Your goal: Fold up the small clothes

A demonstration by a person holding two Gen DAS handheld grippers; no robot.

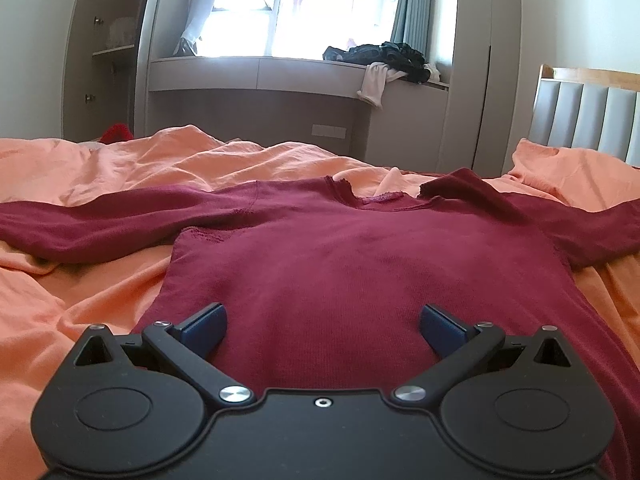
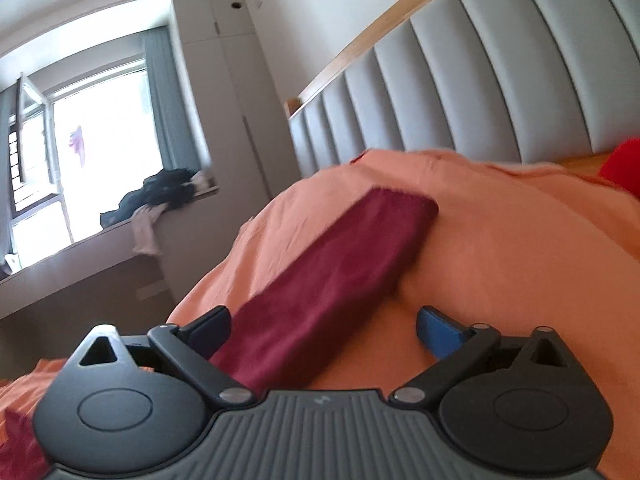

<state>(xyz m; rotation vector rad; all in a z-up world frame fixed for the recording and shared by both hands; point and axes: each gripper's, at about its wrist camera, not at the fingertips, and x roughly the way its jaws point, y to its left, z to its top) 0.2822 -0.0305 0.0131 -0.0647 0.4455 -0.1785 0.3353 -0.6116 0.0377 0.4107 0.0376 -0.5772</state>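
A dark red long-sleeved sweater (image 1: 320, 256) lies flat on the orange bedsheet (image 1: 100, 168), collar away from me, both sleeves spread out to the sides. My left gripper (image 1: 323, 326) is open and empty, low over the sweater's lower body. In the right wrist view one sleeve (image 2: 332, 276) of the sweater runs up over a bump in the sheet (image 2: 500, 248). My right gripper (image 2: 323, 330) is open and empty, with the sleeve's near part between its blue fingers (image 2: 438, 336).
A grey padded headboard (image 2: 460, 80) with a wooden top stands at the right. A window ledge (image 1: 260, 70) behind the bed holds a pile of dark clothes (image 1: 384, 56). A red object (image 2: 622, 168) sits near the headboard. Tall cupboards (image 1: 480, 80) flank the window.
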